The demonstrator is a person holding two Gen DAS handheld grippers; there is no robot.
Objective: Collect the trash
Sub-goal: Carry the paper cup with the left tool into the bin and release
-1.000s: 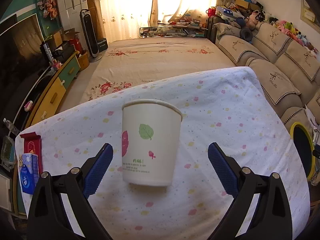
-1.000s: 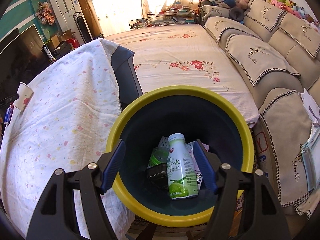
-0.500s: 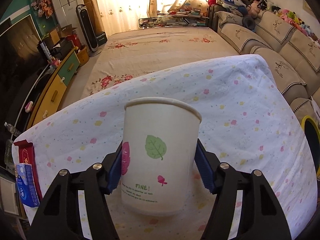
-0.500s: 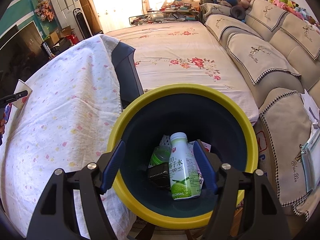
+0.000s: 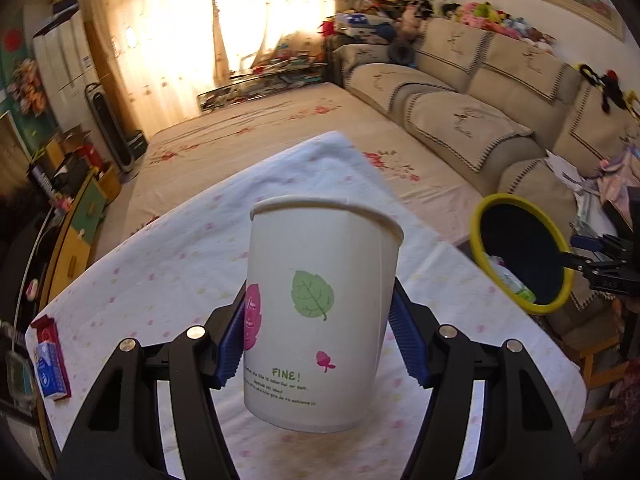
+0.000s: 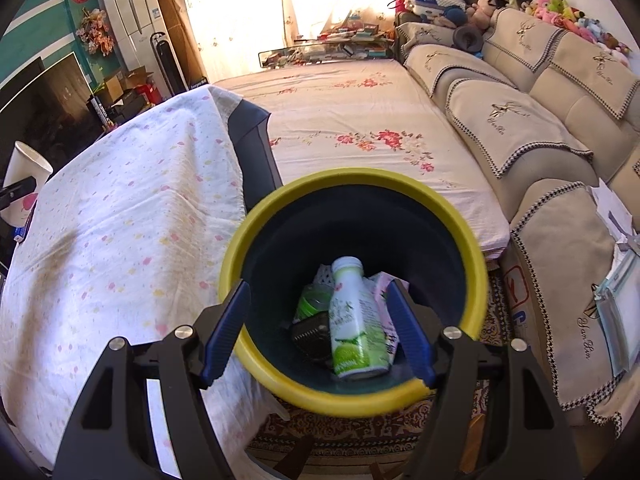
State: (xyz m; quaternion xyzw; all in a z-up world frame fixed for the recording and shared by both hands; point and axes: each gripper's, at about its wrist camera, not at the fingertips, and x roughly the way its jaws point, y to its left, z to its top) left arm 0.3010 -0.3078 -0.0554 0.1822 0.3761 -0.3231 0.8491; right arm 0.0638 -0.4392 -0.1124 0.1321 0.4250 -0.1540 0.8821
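A white paper cup [image 5: 320,320] with a green leaf print hangs tilted above the flowered tablecloth [image 5: 160,272], with my left gripper [image 5: 320,338] shut on its lower sides. The same cup [image 6: 24,184] shows at the far left edge of the right wrist view. A dark bin with a yellow rim [image 6: 352,178] stands on the floor beside the table, to the cup's right [image 5: 476,236]. My right gripper [image 6: 320,332] hovers open over the bin with nothing between its pads; it also shows in the left wrist view [image 5: 596,256]. A green-and-white bottle [image 6: 356,320] and other trash lie inside.
A red and blue tissue pack [image 5: 48,360] lies at the table's left edge. A dark chair back [image 6: 252,136] stands between the table and the bin. A beige sofa [image 5: 480,120] runs along the right, and a floral-covered bed [image 6: 360,120] lies beyond.
My left gripper shut on the paper cup, lifted it off the cloth and swung right, bringing the bin into its view. My right gripper stayed open above the bin, drifting slightly.
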